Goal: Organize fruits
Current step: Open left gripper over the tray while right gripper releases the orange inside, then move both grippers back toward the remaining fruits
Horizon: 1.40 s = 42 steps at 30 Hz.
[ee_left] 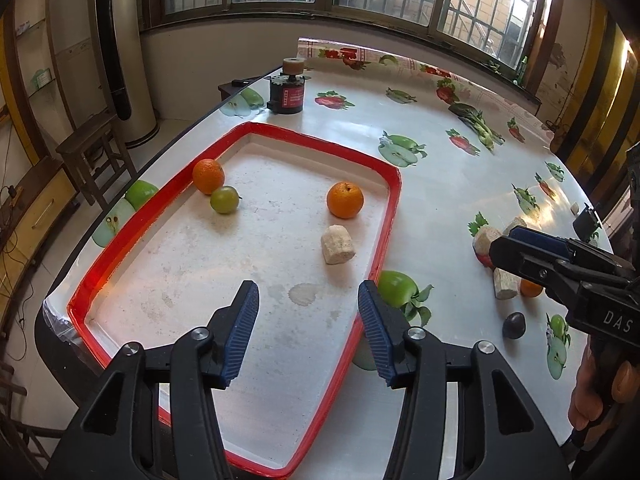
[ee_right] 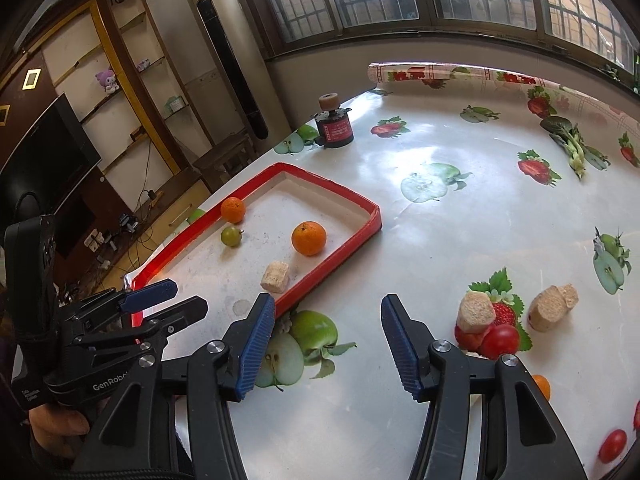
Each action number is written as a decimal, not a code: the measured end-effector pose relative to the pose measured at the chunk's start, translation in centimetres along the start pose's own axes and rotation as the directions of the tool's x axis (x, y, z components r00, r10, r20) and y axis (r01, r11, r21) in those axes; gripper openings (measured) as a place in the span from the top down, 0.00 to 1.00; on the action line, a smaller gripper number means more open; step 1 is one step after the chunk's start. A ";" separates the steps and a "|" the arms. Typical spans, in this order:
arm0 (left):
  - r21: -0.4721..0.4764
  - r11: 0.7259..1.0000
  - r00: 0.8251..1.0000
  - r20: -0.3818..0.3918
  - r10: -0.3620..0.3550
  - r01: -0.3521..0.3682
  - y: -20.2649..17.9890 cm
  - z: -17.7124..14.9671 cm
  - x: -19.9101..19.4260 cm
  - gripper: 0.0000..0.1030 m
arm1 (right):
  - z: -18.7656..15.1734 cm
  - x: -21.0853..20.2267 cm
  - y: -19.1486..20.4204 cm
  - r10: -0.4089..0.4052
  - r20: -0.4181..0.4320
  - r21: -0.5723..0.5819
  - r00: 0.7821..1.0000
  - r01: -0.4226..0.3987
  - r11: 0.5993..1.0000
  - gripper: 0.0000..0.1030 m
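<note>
Here, "GenRobot" on left gripper [ee_right: 160, 300], "DAS" on right gripper [ee_left: 504, 248], both apart, empty.

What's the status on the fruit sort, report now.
Left tool open, empty, over tray. Right tool open, empty. Two oranges, green fruit in tray; tomato loose. Nothing blocking.

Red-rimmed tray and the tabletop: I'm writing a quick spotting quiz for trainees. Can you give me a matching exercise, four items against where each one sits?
Items:
1. green fruit
2. pale beige chunk
3. dark purple fruit
4. black cylinder with red label

Places:
A. on the tablecloth, outside the tray, near the right claw
B. inside the tray, below the lone orange
C. on the table beyond the tray's far end
D. inside the tray, touching an orange

Pairs: 1-D, 2-B, 3-A, 4-C
</note>
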<state>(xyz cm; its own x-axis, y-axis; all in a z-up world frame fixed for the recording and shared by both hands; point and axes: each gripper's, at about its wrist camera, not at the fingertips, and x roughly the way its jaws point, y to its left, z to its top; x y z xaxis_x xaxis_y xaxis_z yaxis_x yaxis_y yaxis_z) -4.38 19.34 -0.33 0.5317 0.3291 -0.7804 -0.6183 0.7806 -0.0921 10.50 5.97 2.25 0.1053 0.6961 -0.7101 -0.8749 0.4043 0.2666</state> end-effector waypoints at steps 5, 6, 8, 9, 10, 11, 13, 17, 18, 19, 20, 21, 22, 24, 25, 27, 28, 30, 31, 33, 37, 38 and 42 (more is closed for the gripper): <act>0.019 1.000 1.000 -0.005 -0.015 0.015 -1.2 -0.2 -0.1 0.51 | -1.5 -2.0 -1.8 -0.024 0.011 0.027 1.000 0.024 0.999 0.45; 0.022 1.000 1.000 -0.005 -0.018 0.018 -1.5 -0.2 -0.1 0.51 | -1.9 -2.5 -2.2 -0.031 0.014 0.033 0.999 0.030 0.999 0.44; 0.030 0.999 1.000 -0.008 -0.026 0.026 -2.0 -0.3 0.0 0.51 | -2.7 -3.4 -3.2 -0.051 0.018 0.047 0.999 0.050 0.998 0.44; 0.033 0.999 1.000 -0.010 -0.030 0.030 -2.4 -0.4 0.1 0.51 | -3.1 -3.8 -3.7 -0.061 0.020 0.055 0.998 0.060 0.997 0.42; 0.037 0.999 0.999 -0.013 -0.034 0.034 -2.7 -0.4 0.1 0.51 | -3.5 -4.2 -4.3 -0.071 0.019 0.066 0.997 0.069 0.995 0.42; 0.040 0.998 0.999 -0.016 -0.039 0.040 -3.1 -0.5 0.2 0.51 | -3.8 -4.6 -4.9 -0.078 0.019 0.078 0.997 0.076 0.994 0.42; 0.050 0.997 0.998 -0.023 -0.050 0.051 -3.8 -0.6 0.3 0.51 | -4.6 -5.3 -6.1 -0.087 0.020 0.104 0.996 0.085 0.991 0.42; 0.072 0.995 0.997 -0.035 -0.070 0.072 -5.3 -1.0 0.5 0.51 | -6.1 -6.1 -8.1 -0.111 0.008 0.142 0.994 0.109 0.984 0.42; 0.078 0.994 0.996 -0.039 -0.076 0.079 -5.7 -1.0 0.6 0.51 | -6.4 -6.3 -8.5 -0.117 0.003 0.148 0.993 0.115 0.982 0.42; 0.086 0.993 0.996 -0.042 -0.082 0.085 -6.1 -1.1 0.6 0.51 | -6.7 -6.5 -8.9 -0.124 0.000 0.154 0.992 0.122 0.981 0.42; 0.093 0.992 0.995 -0.045 -0.086 0.090 -6.6 -1.2 0.5 0.51 | -7.1 -6.7 -9.2 -0.130 -0.002 0.159 0.992 0.129 0.979 0.42; 0.102 0.990 0.995 -0.048 -0.090 0.094 -7.0 -1.3 0.5 0.51 | -7.3 -6.8 -9.5 -0.137 -0.005 0.164 0.991 0.136 0.977 0.41; 0.110 0.989 0.994 -0.051 -0.095 0.100 -7.4 -1.4 0.5 0.51 | -7.6 -7.1 -9.8 -0.144 -0.006 0.170 0.990 0.143 0.975 0.41; 0.122 0.986 0.993 -0.056 -0.104 0.110 -8.1 -1.5 0.6 0.51 | -8.3 -7.7 -10.6 -0.158 -0.008 0.181 0.987 0.157 0.971 0.41; 0.127 0.985 0.992 -0.060 -0.109 0.116 -8.5 -1.6 0.6 0.51 | -8.5 -7.9 -10.9 -0.165 -0.010 0.187 0.986 0.164 0.969 0.41; 0.139 0.982 0.990 -0.068 -0.120 0.128 -9.3 -1.7 0.7 0.51 | -8.9 -8.4 -11.6 -0.176 -0.008 0.203 0.984 0.174 0.964 0.41; 0.145 0.980 0.990 -0.072 -0.125 0.134 -9.7 -1.8 0.8 0.51 | -9.1 -8.7 -11.9 -0.181 -0.006 0.210 0.983 0.179 0.961 0.41; 0.159 0.976 0.987 -0.080 -0.136 0.147 -10.5 -1.9 0.8 0.51 | -9.5 -9.3 -12.5 -0.192 -0.003 0.223 0.981 0.187 0.957 0.41; 0.165 0.974 0.986 -0.084 -0.141 0.154 -10.9 -2.0 0.9 0.51 | -9.7 -9.5 -12.7 -0.197 -0.002 0.228 0.980 0.192 0.954 0.41; 0.178 0.970 0.984 -0.093 -0.152 0.167 -11.7 -2.2 0.9 0.51 | -10.0 -10.0 -13.2 -0.208 -0.001 0.237 0.978 0.202 0.950 0.41; 0.201 0.961 0.979 -0.111 -0.172 0.191 -13.2 -2.6 1.1 0.51 | -10.9 -10.7 -14.1 -0.229 -0.006 0.256 0.973 0.223 0.941 0.41; 0.205 0.959 0.977 -0.118 -0.177 0.198 -13.6 -2.7 1.2 0.51 | -11.2 -10.9 -14.4 -0.236 -0.007 0.260 0.972 0.229 0.938 0.41; 0.221 0.951 0.971 -0.143 -0.190 0.218 -14.7 -3.2 1.7 0.51 | -12.2 -11.6 -15.5 -0.264 -0.013 0.280 0.964 0.257 0.925 0.41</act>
<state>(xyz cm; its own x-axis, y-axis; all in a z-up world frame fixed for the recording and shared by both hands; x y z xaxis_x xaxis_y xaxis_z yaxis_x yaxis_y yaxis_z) 3.78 6.73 -2.30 0.5512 0.0959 -0.8288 -0.3439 0.9312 -0.1210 17.12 -15.61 -1.64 0.3263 0.5571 -0.7637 -0.6498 0.7189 0.2469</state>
